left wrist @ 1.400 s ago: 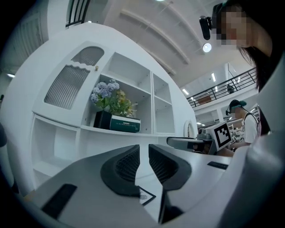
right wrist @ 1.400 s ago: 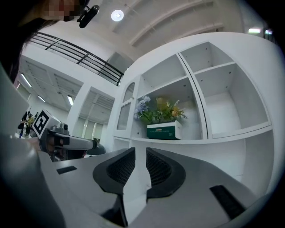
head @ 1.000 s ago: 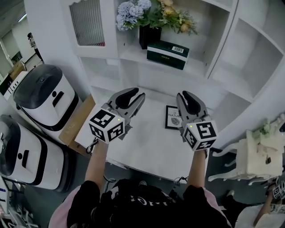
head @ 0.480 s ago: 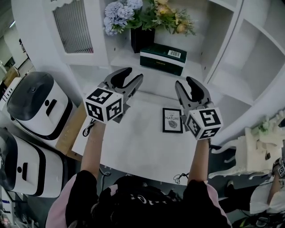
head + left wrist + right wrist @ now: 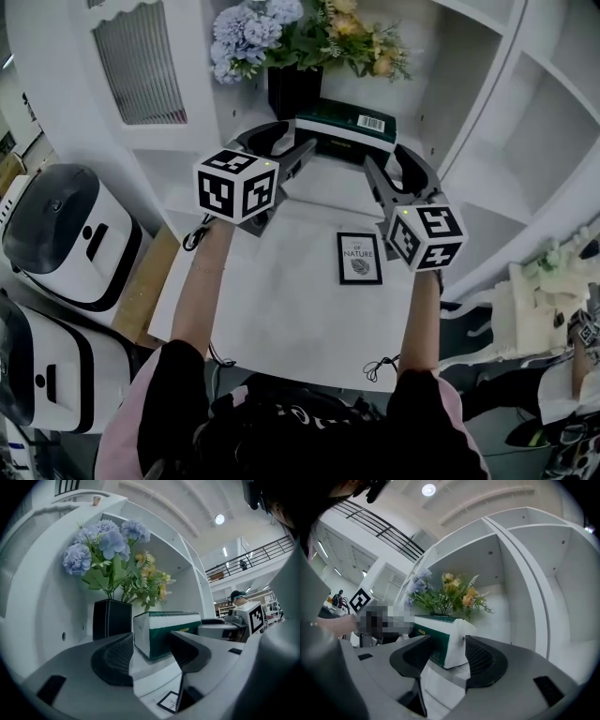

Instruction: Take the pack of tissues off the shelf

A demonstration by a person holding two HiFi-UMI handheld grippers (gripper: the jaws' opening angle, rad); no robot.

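The pack of tissues [image 5: 349, 131], dark green with white ends, lies on the white shelf [image 5: 328, 178] in front of a black vase. My left gripper [image 5: 287, 142] is open just short of the pack's left end, and its jaws have just been opening with nothing gripped. My right gripper [image 5: 387, 161] is open near the pack's right end, its jaws likewise just opened and touching nothing. In the left gripper view the pack [image 5: 164, 630] shows ahead through the gap of the left gripper [image 5: 152, 641]. In the right gripper view the pack's white end [image 5: 454, 641] sits ahead of the right gripper [image 5: 447, 644].
A black vase [image 5: 289, 89] with blue and yellow flowers stands right behind the pack. A framed card [image 5: 359, 258] lies on the white table [image 5: 281, 309] below. Two white machines [image 5: 61, 234] stand on the floor at left. Shelf uprights [image 5: 473, 112] rise at right.
Both grippers have risen and moved forward from over the table to the shelf, up to the pack's two ends. Their jaws stand wider apart than before.
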